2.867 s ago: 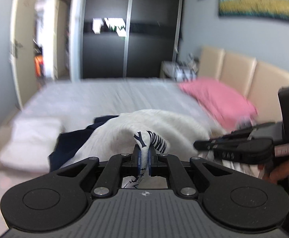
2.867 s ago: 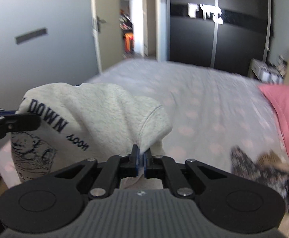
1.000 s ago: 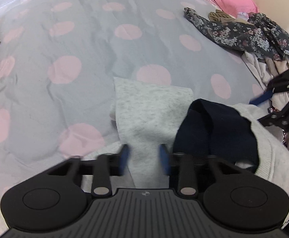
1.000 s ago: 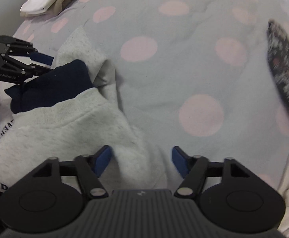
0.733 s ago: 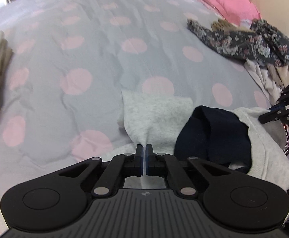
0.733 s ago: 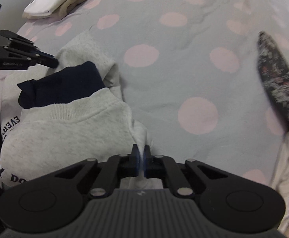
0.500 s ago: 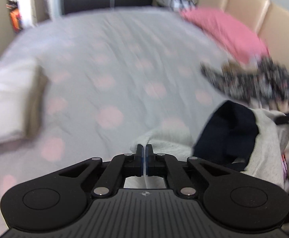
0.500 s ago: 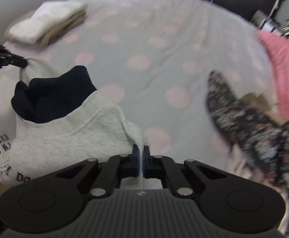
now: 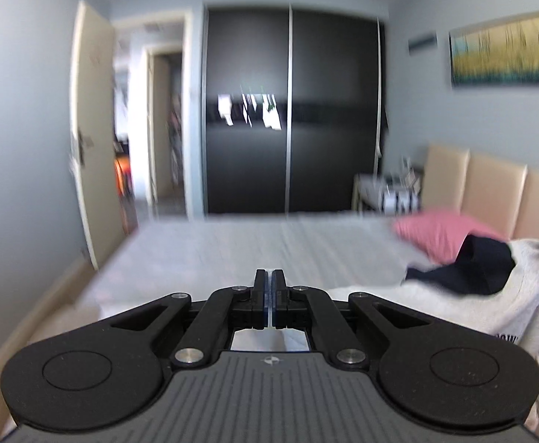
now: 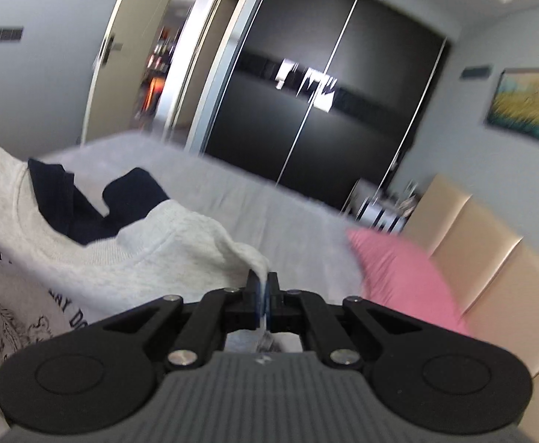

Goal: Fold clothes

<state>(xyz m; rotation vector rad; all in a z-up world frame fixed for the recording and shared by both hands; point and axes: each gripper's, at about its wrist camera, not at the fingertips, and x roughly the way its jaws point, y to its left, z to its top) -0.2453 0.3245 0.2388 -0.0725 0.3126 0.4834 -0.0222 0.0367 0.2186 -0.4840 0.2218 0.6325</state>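
Observation:
A light grey sweatshirt (image 10: 95, 258) with dark printed lettering and a navy inner hood (image 10: 129, 199) hangs stretched in the air between my two grippers. My right gripper (image 10: 263, 280) is shut on one grey shoulder corner of it. My left gripper (image 9: 270, 280) is shut on the other corner, with pale fabric showing below the jaws. In the left wrist view the sweatshirt (image 9: 454, 302) spreads to the right with the navy hood (image 9: 476, 269) on top. Both views are raised and look level across the room.
The bed (image 9: 254, 247) with its grey spotted cover lies below and ahead. A pink pillow (image 9: 435, 236) rests against the beige padded headboard (image 9: 491, 188). A black sliding wardrobe (image 9: 291, 118) fills the far wall, with an open door (image 9: 92, 147) to the left.
Both grippers closed on the sweatshirt's shoulder corners as it lay on the bed, then lifted it up. The views swung from looking down at the cover to looking across the room.

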